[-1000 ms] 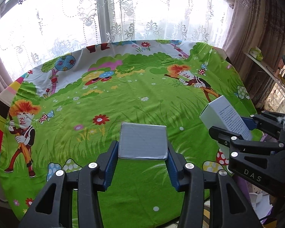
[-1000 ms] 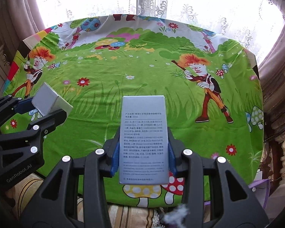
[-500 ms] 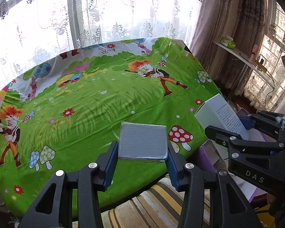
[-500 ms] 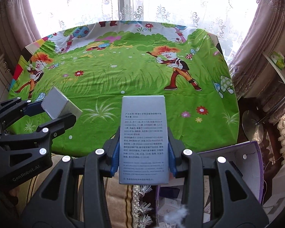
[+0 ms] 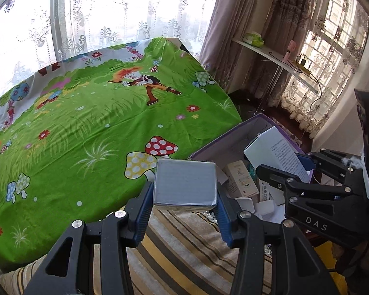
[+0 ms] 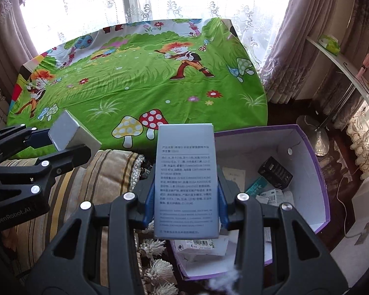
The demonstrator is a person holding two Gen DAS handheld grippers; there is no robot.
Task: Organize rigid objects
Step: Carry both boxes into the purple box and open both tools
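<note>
My left gripper (image 5: 184, 204) is shut on a small grey box (image 5: 184, 184), held in the air over a striped cushion beside the table edge. It also shows in the right wrist view (image 6: 67, 134). My right gripper (image 6: 185, 204) is shut on a tall pale blue-grey box with printed text (image 6: 185, 182), held above the left edge of an open purple-rimmed cardboard box (image 6: 315, 162). In the left wrist view the tall box (image 5: 278, 154) hangs over that purple box (image 5: 233, 135), which holds several small cartons.
A table under a green cartoon cloth (image 5: 86, 123) lies to the left and ahead. A striped cushion (image 6: 105, 172) sits between table and purple box. A white shelf (image 5: 278, 59) with small items and curtains stand at the right.
Both grippers have swung right and back, away from above the table, carrying their boxes. The purple box and cushion have come into view beneath them.
</note>
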